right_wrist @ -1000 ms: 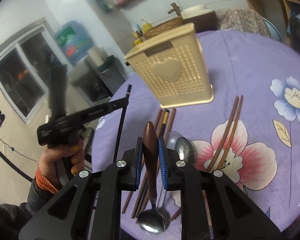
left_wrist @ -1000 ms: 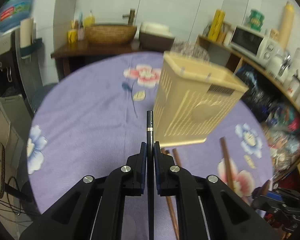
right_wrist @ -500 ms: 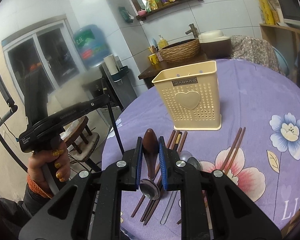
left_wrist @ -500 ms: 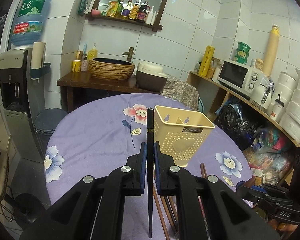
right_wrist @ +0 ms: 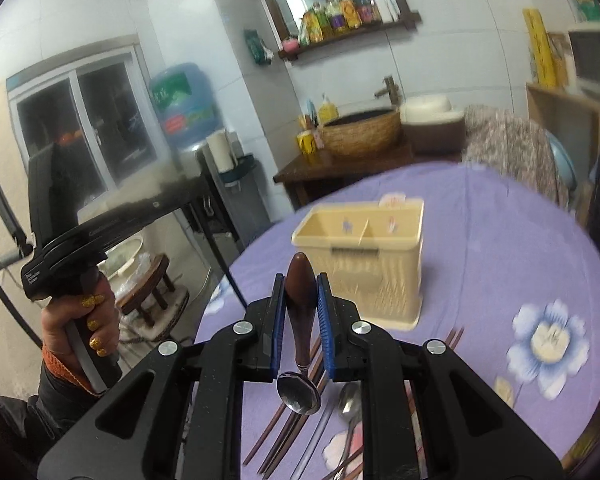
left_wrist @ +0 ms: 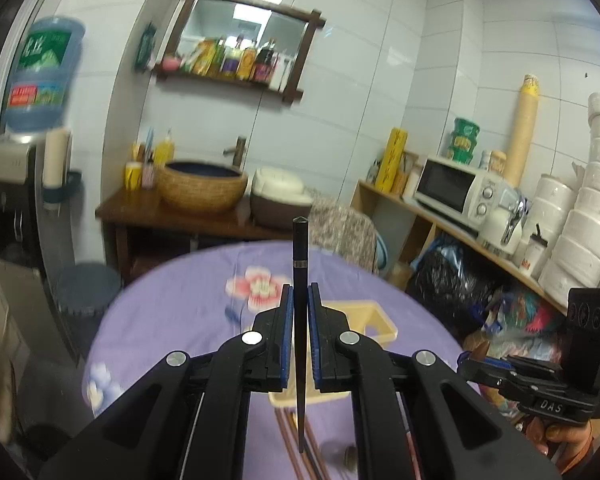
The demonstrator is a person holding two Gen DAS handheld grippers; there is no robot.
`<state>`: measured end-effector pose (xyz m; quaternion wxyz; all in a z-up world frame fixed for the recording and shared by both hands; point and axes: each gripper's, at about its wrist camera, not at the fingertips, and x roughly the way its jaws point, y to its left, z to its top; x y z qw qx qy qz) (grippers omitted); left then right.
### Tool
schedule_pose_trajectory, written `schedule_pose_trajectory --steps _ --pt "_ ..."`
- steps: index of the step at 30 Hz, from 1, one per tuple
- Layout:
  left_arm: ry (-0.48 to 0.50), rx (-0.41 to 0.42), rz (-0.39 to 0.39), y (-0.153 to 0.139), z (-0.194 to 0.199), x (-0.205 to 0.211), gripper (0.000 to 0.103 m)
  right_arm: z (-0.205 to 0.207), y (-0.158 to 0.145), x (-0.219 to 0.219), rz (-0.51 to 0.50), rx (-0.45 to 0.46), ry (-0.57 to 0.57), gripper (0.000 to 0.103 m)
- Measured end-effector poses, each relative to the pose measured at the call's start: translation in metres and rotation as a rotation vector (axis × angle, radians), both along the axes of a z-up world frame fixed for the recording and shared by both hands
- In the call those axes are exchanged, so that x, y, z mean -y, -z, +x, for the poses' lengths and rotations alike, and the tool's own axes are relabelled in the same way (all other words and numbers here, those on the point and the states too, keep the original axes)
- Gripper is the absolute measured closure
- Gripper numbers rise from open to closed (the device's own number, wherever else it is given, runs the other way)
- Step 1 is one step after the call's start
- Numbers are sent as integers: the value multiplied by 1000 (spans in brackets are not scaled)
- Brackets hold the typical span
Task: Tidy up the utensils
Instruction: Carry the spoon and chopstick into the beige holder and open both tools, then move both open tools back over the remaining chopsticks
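Black and slim, a chopstick point(left_wrist: 300, 280) stands upright, pinched between the closed fingers of the left tool point(left_wrist: 299, 308). The right tool point(right_wrist: 301, 300) is clamped on the brown handle of a spoon point(right_wrist: 300, 340), bowl hanging toward the camera. Half a second ago both views looked level at the cream utensil holder point(right_wrist: 364, 256); now both tools are raised and look down into its open compartments. More chopsticks point(right_wrist: 288, 432) and a metal spoon point(right_wrist: 350, 400) lie on the purple desk point(right_wrist: 500, 248) in front of the holder.

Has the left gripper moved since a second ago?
Yes. The left gripper has risen: the holder now sits low behind its fingers, and the mirror shelf has come into view.
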<state>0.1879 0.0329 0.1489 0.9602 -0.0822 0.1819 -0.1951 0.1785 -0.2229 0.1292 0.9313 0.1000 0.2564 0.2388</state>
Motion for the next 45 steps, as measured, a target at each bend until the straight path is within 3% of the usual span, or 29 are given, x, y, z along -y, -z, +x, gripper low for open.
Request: schedule_pose_trajectory --steps 4,9,13,18,24,35,36,37,38,39,40,44,45 --pt "1 63 -27 -44 23 10 95 34 -58 13 -6 93 62 87" --pt "-36 100 -1 -65 58 37 95 71 -82 19 -38 146 138 87" --pt "-53 79 42 -42 77 55 95 98 -55 17 -79 112 178 87" --pt "-65 -2 98 11 93 69 95 118 -3 11 -106 17 178 87" --pt "-59 -103 130 63 102 72 95 128 37 8 -129 -49 185 87" --pt "-68 -98 163 61 101 72 94 133 56 7 -150 -47 215 86" --pt "-68 -96 161 60 99 72 90 131 55 8 -152 -36 219 84" --pt "-67 -93 159 59 98 71 84 128 54 8 -156 -23 222 71" --pt "-68 -87 158 58 95 70 64 123 51 8 -157 -1 232 53" --pt "-75 -72 159 57 90 68 38 118 48 10 -155 20 249 43" --pt "-85 -55 163 56 86 68 28 111 43 11 -149 47 268 33" --pt "-135 36 205 55 54 59 5 81 34 16 -145 80 303 29" --pt "-167 57 230 59 46 57 5 72 35 16 -153 84 311 25"
